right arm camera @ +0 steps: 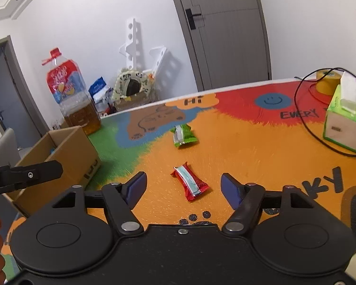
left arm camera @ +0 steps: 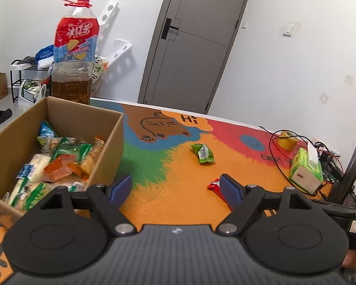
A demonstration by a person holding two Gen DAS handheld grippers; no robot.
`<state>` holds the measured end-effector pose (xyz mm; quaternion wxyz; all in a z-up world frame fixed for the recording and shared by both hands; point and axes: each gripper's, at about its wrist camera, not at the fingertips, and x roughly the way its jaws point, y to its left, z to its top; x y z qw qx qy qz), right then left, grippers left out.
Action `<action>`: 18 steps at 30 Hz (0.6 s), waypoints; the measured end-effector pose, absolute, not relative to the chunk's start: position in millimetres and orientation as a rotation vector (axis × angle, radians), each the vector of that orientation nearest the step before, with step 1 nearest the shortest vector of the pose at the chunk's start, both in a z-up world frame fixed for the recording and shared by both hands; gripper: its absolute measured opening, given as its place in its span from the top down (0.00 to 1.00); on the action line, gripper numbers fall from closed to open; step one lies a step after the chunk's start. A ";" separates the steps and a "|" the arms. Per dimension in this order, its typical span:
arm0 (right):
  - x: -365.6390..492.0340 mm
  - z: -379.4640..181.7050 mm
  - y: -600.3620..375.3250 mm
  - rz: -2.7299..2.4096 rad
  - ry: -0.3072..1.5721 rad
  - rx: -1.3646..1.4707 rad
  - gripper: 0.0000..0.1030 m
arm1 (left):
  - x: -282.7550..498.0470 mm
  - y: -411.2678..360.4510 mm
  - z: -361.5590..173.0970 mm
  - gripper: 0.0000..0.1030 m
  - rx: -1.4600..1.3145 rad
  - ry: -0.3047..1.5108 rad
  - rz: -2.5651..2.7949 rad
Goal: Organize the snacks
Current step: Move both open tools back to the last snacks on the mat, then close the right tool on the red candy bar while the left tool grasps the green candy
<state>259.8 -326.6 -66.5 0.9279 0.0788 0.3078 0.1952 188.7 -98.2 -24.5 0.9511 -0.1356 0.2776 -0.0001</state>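
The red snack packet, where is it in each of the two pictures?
Left wrist view: the red snack packet lies low and right of centre on the orange mat, partly hidden behind the left gripper's right-hand finger.
Right wrist view: the red snack packet lies near the middle, in full view between the open fingers of the right gripper, untouched.
Shared landmark: the green snack packet lies just beyond it in both.

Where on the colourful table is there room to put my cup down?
Bare spots: between the cardboard box and the green snack packet, and between the red snack packet and the tissue box. It is crowded by the black wires and inside the box.
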 end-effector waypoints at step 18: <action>317.0 -108.7 -299.8 0.425 0.742 0.057 0.64 | 261.6 -109.0 -53.9 0.32 -0.249 0.667 -0.004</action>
